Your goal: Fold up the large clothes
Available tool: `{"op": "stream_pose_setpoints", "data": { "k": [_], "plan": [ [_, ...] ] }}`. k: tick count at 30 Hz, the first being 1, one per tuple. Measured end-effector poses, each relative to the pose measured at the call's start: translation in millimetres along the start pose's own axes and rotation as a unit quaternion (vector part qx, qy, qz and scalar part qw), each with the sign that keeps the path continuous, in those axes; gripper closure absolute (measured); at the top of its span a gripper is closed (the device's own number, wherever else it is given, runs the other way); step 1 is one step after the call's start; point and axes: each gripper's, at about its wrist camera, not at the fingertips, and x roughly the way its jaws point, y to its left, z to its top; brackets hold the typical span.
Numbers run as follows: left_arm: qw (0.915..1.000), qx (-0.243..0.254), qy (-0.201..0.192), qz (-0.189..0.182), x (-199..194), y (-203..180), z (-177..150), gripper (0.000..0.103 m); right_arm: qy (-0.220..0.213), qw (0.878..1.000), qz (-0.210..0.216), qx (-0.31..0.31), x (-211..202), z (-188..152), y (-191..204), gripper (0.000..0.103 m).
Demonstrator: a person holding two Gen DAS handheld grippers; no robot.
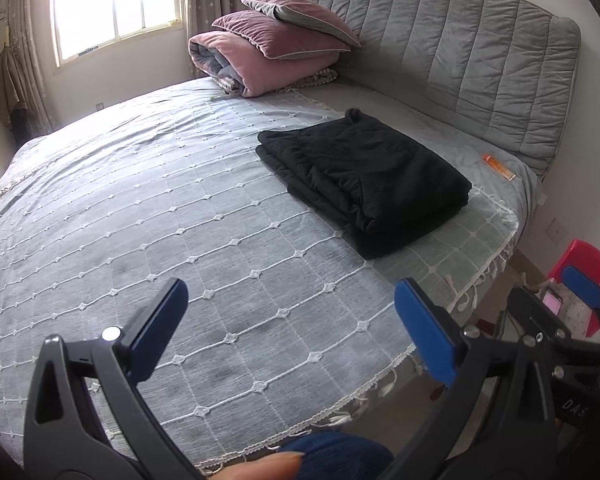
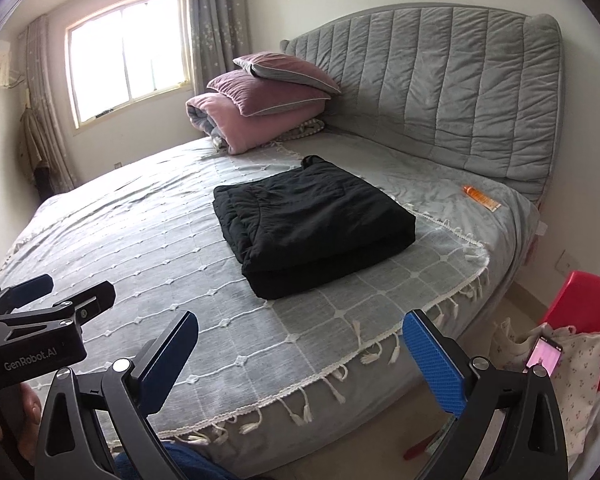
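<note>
The garment (image 2: 314, 226) is lying folded near the bed's (image 2: 140, 240) headboard-side edge; both the left gripper (image 1: 290, 344) and right gripper (image 2: 300, 364) are being held open, empty; folding is judged done

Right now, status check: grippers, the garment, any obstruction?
Left hand-held gripper open, empty. Right hand-held gripper open, empty. Black garment folded flat on bed, untouched. Orange tube near headboard, apart from garment.

home bedroom | bed (image 2: 140, 240) w/ padded headboard (image 2: 440, 92) | pillows (image 2: 268, 88) | curtained window (image 2: 128, 48)
</note>
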Motion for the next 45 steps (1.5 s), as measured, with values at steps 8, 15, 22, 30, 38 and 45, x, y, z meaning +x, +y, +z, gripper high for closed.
{"op": "stream_pose_setpoints", "data": {
  "k": [8, 15, 22, 30, 38, 45],
  "plan": [
    [0.9999, 0.004, 0.008, -0.006, 4.7, -5.5, 0.1, 0.000, 0.005, 1.000, -0.003, 0.001, 2.7, -1.8, -0.6, 0.000],
    [0.9999, 0.005, 0.006, -0.012, 5.1, -8.3, 2.0, 0.000, 0.007, 1.000, -0.009, 0.001, 3.8, -1.3, -4.4, 0.000],
    [0.9997, 0.008, 0.009, -0.020, 7.4, -11.1, 1.8, 0.000, 0.007, 1.000, -0.013, 0.002, 3.8, -1.5, -7.1, 0.000],
    [0.9996, 0.007, 0.012, -0.025, 10.2, -10.0, 0.8, 0.000, 0.011, 1.000, -0.012, 0.000, 6.1, -2.2, -4.5, 0.000],
    [0.9995, 0.006, 0.013, -0.029, 11.9, -9.2, 0.3, 0.000, 0.014, 1.000, -0.012, -0.001, 7.4, -3.2, -3.1, 0.000],
    [0.9993, 0.005, 0.013, -0.034, 9.8, -12.2, 1.0, 0.000, 0.017, 1.000, -0.010, 0.000, 8.9, -3.1, -3.7, 0.000]
  ]
}}
